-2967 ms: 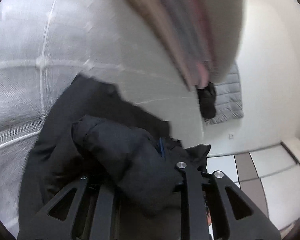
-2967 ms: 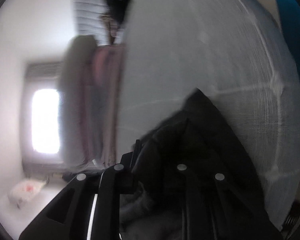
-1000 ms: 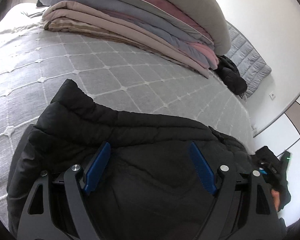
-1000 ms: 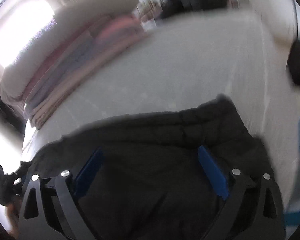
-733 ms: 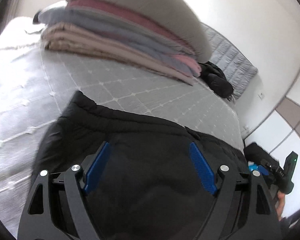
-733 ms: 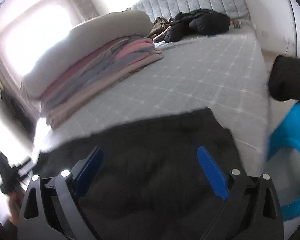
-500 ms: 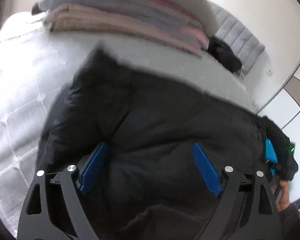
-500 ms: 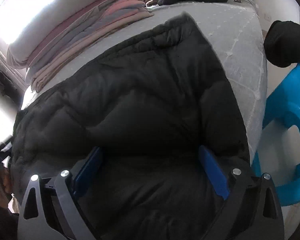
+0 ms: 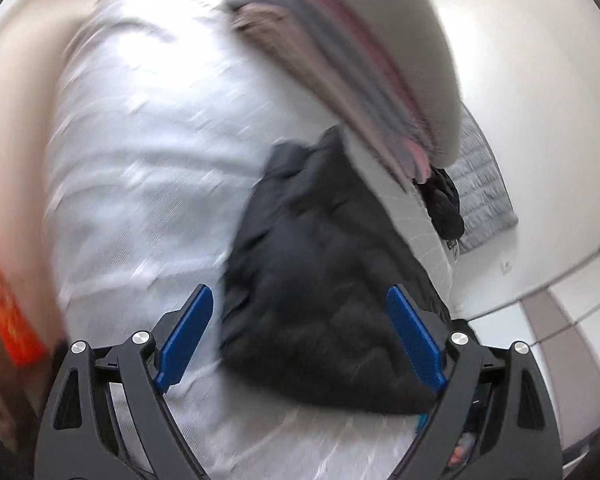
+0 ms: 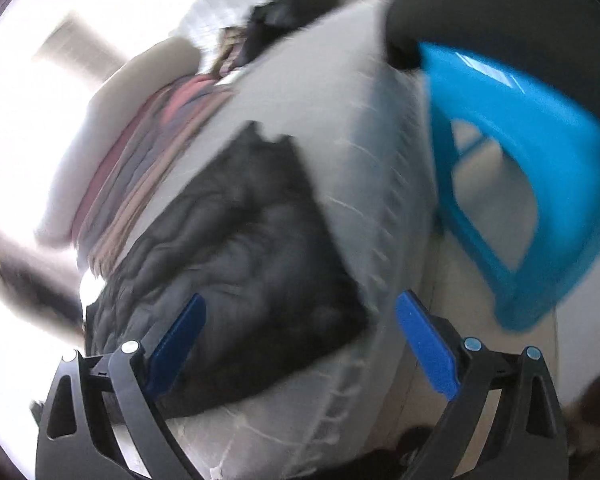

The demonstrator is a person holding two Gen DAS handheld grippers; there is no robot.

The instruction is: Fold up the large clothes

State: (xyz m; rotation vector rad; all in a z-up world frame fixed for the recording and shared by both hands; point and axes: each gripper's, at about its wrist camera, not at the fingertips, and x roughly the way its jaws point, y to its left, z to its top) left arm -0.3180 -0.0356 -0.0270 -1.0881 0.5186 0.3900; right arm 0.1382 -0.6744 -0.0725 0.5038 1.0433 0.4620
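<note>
- While both views were blurred, the jacket (image 9: 324, 280) lay folded on the bed (image 9: 140, 184), beside stacked bedding (image 9: 364, 60).
- Left tool (image 9: 300, 340) gaped empty above its near edge.
- Right tool (image 10: 300, 348) gaped empty, jacket (image 10: 236, 264) ahead-left, stool (image 10: 512, 184) right.

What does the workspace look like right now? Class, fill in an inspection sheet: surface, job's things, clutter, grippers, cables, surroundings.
Surface: bed with a pale quilted cover, blurred by motion.
Job's things: black puffer jacket lying bunched on the bed, not gripped.
Clutter: stack of folded blankets beside the jacket; another dark garment near the headboard.
Grippers: left gripper and right gripper both have jaws wide apart, holding nothing.
Cables: nothing seen.
Surroundings: blue plastic stool beside the bed; white wall; tiled floor.
</note>
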